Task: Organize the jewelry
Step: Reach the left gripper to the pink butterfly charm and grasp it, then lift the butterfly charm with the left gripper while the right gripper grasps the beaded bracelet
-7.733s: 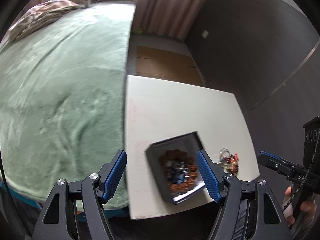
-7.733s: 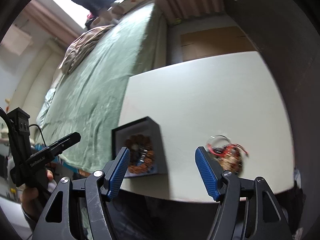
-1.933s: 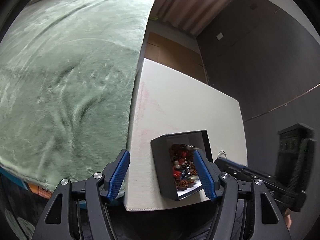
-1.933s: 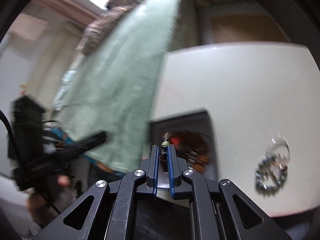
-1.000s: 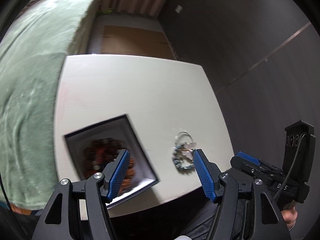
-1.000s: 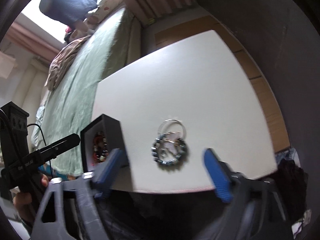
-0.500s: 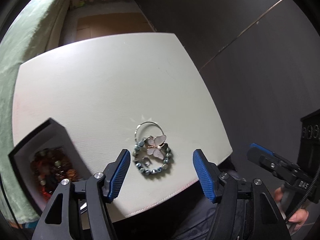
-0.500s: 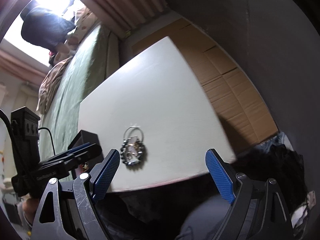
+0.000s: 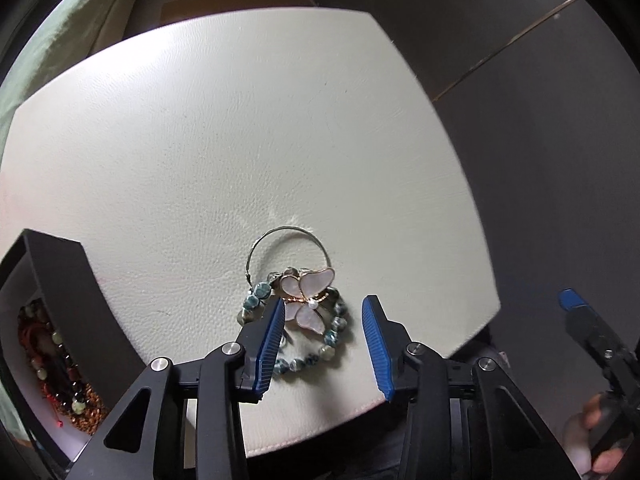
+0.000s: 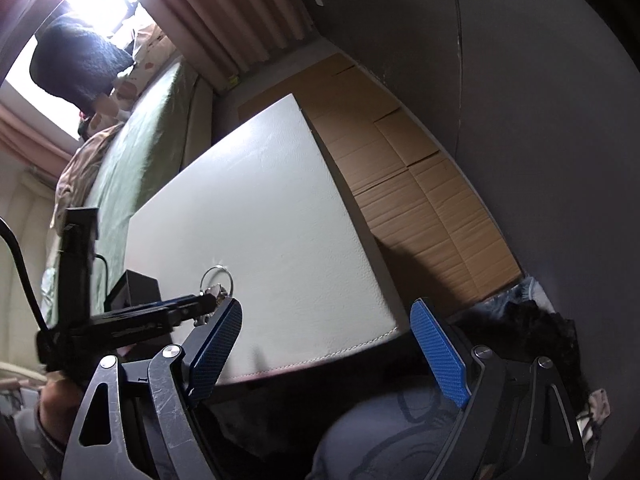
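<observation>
Here the left gripper (image 9: 323,322) points steeply down at the white table (image 9: 240,140), near its front edge. Its jaws are closing, and the jewelry lies between them. The blue pads (image 9: 271,338) do not press on anything yet: the left pad overlaps the bead bracelet (image 9: 334,326) on its left side, and the right pad stands clear of it on bare table.

The bracelet is a ring of blue-green beads lying flat. A pink butterfly (image 9: 307,294) with a small pearl lies on top of it, across its upper part. A thin wire hoop (image 9: 286,232) lies just behind, touching the butterfly and the beads.

At the left edge of the left wrist view stands the black box (image 9: 86,292), open at the top and white inside. It holds a heap of red, brown and pale beads (image 9: 52,364). The box is near the bracelet but apart from it.

The right gripper (image 10: 326,350) is wide open and holds nothing. It hangs beyond the front edge of the table, to the right of the jewelry, with dark cloth under it. In its view the left gripper's arm reaches over the hoop. A green bed (image 10: 132,168) is to the left of the table, flat cardboard (image 10: 420,200) to the right, and a dark wall (image 10: 540,100) beyond.
</observation>
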Available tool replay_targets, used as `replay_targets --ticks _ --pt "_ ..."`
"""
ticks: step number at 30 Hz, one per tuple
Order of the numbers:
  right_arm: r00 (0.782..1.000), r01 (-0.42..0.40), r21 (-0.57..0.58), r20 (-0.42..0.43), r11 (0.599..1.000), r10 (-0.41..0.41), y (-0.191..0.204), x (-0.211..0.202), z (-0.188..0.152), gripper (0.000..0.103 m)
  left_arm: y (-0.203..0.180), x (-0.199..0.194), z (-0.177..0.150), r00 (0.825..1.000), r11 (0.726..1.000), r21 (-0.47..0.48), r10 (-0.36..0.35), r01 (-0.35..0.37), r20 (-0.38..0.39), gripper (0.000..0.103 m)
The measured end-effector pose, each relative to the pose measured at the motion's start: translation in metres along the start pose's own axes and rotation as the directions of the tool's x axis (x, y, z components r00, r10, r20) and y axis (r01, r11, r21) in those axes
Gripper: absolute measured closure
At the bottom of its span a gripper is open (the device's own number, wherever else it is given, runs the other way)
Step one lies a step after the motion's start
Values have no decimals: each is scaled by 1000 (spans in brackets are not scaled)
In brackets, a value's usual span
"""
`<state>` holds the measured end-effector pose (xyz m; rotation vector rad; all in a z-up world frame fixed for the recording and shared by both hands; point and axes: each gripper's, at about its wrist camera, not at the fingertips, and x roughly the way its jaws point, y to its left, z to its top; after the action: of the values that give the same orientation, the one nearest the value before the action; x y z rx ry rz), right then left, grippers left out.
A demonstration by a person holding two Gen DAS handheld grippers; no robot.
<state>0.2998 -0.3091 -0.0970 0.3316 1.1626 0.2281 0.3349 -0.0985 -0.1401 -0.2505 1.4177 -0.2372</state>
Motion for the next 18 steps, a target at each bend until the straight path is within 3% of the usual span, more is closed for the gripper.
replay_targets --ticks 13,16,18 --pt "998 -37 24 -48 999 38 -10 13 0 15 -11 19 19 998 998 24 60 -60 25 61" --pt "997 -38 15 -61 999 39 -4 18 0 15 -12 19 18 996 997 23 76 -77 38 71" --pt "997 -38 5 -71 999 38 2 22 -1 15 -7 16 11 998 999 8 50 -50 35 71"
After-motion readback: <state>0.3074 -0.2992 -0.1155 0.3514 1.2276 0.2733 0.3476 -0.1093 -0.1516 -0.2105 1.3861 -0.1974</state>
